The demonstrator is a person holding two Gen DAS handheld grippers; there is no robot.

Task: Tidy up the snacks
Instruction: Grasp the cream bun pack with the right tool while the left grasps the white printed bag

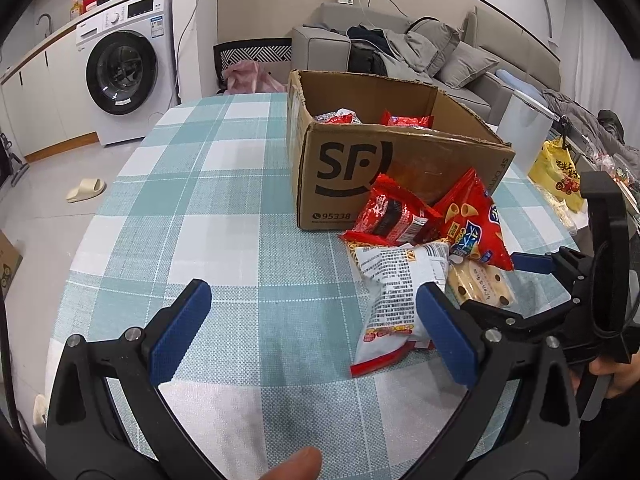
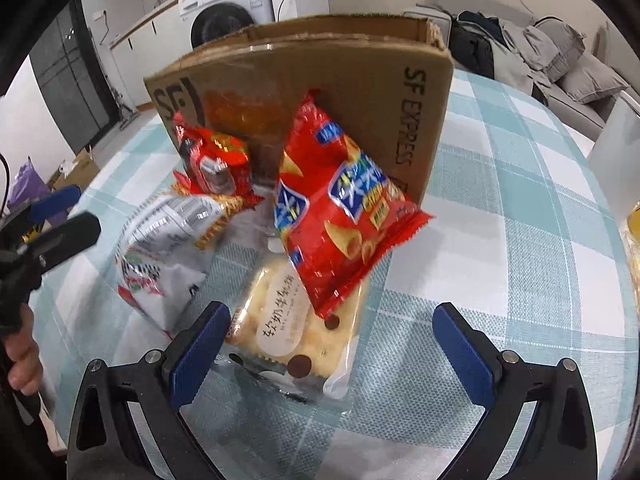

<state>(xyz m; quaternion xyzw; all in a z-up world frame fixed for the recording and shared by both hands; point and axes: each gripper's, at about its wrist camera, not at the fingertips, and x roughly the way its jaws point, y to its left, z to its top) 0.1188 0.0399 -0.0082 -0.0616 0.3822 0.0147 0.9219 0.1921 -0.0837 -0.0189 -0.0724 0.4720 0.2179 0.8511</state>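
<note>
I have both grippers spread wide and holding nothing, each aimed at the heap of snacks that lies on the table [image 1: 224, 208] against the near wall of the box [image 1: 344, 168]. The heap sits there, I judge, because it is what remains to be packed: two red packets already show over the rim inside the box [image 1: 406, 120], so the job looks partly done.

My right gripper [image 2: 326, 344] straddles the cake pack [image 2: 296, 332], its left pad beside the wrapper's edge and the right pad well off to the other side. The chips [image 2: 340, 208] lean on the box wall with their lower corner over the cake pack, so pulling the cake out could tip them. The small red pack [image 2: 216, 164] also leans on the box, further toward the table's left edge.

My left gripper [image 1: 312, 332] hangs over bare cloth, its right pad just beside the white bag [image 1: 396, 292], which lies flat with its printed back up. Whether pad and bag touch, I cannot tell. To take that bag I would shift right so the jaws bracket it
</note>
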